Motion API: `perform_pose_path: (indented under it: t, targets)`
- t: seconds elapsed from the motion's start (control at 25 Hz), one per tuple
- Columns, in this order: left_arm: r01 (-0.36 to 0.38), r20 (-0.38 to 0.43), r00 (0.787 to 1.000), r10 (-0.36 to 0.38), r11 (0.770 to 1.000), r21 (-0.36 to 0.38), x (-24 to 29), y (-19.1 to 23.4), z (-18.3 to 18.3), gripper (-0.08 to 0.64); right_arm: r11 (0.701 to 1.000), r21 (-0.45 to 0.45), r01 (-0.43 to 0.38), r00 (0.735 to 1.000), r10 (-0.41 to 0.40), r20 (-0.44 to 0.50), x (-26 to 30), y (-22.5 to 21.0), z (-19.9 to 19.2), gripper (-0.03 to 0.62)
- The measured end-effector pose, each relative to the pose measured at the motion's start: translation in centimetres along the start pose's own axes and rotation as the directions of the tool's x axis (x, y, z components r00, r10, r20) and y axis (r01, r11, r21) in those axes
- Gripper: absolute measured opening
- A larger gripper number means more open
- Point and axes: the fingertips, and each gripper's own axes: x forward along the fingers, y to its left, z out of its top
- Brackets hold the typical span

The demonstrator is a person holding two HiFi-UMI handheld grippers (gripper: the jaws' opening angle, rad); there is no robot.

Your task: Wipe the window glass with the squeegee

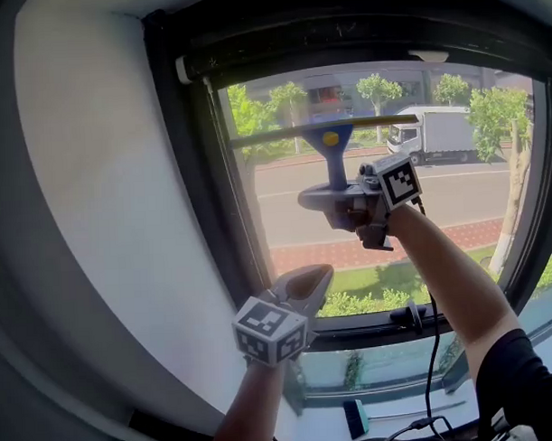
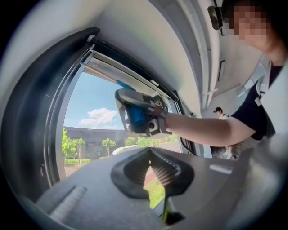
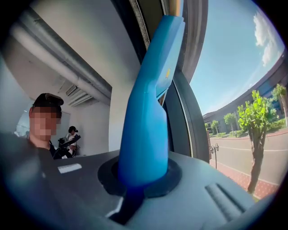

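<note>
Strong daylight floods in through the window glass point(image 1: 474, 190), room side pretty dim. Both gripper views are heavy fisheye, black corners, close stuff soft.

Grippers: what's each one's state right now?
Left gripper: tongs shut, nothing held.
Right gripper: tongs shut on the squeegee handle.

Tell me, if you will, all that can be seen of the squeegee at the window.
The squeegee has a blue handle that looks like plastic, with a small yellow mark near its head, and a long, thin, yellowish blade bar across the top. It stands upright, handle down, with the bar roughly level at the upper part of the window glass. The right gripper is shut on the lower end of the handle.
</note>
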Motion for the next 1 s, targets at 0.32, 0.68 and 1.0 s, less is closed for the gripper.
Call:
perform_pose_path:
  t: [0.32,0.68,1.0]
  targets:
    - [-0.056,0.012,0.998,0.055,0.998,0.036,-1.7,1.5,2.0,0.003,0.998,-0.045,0.05,0.998,-0.048,0.046,1.3,-2.4,6.6,0.006]
    - [-0.067,0.022,0.998,0.066,0.995,0.068,-2.4,2.1,2.1,0.003,0.995,-0.024,0.096,0.995,-0.095,0.014,1.2,-4.7,8.1,0.005]
    - [-0.065,0.016,0.998,0.065,0.996,0.06,-2.6,2.1,1.7,0.003,0.994,-0.027,0.102,0.994,-0.103,-0.034,1.3,-5.1,7.9,0.006]
